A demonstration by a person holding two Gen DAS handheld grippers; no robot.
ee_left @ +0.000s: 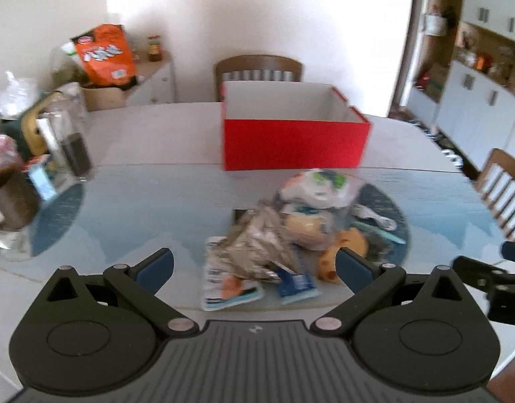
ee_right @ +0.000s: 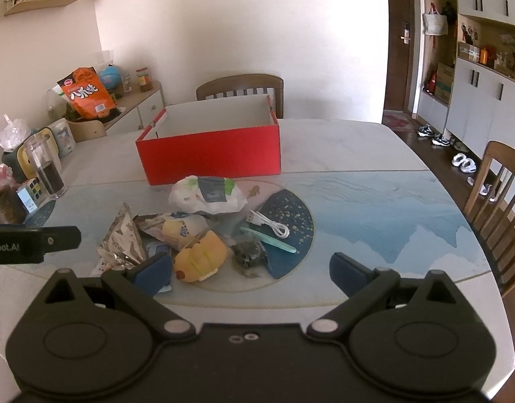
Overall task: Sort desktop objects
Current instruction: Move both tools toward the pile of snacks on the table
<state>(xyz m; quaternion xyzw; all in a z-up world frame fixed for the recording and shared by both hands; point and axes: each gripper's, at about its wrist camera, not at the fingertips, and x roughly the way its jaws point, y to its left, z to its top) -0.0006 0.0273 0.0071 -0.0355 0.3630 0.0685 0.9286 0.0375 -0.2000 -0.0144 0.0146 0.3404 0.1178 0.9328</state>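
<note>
A pile of small objects lies on the table in front of an open red box (ee_left: 296, 142) (ee_right: 210, 154). The pile holds a silver foil wrapper (ee_left: 257, 245) (ee_right: 123, 238), a white plastic bag (ee_left: 318, 184) (ee_right: 207, 194), a yellow plush toy (ee_right: 200, 258) (ee_left: 329, 262), a white USB cable (ee_right: 271, 223), a teal pen (ee_right: 271, 236) and a dark packet (ee_right: 249, 255). My left gripper (ee_left: 254, 267) is open and empty, just short of the foil wrapper. My right gripper (ee_right: 250, 268) is open and empty, just short of the plush toy and dark packet.
A glass jar (ee_right: 46, 168) (ee_left: 69, 141), a brown cup (ee_right: 5, 205) and small boxes stand at the table's left edge. Wooden chairs stand behind the box (ee_right: 240, 87) and at the right (ee_right: 496, 194). The left gripper's body shows at the right wrist view's left edge (ee_right: 32, 240).
</note>
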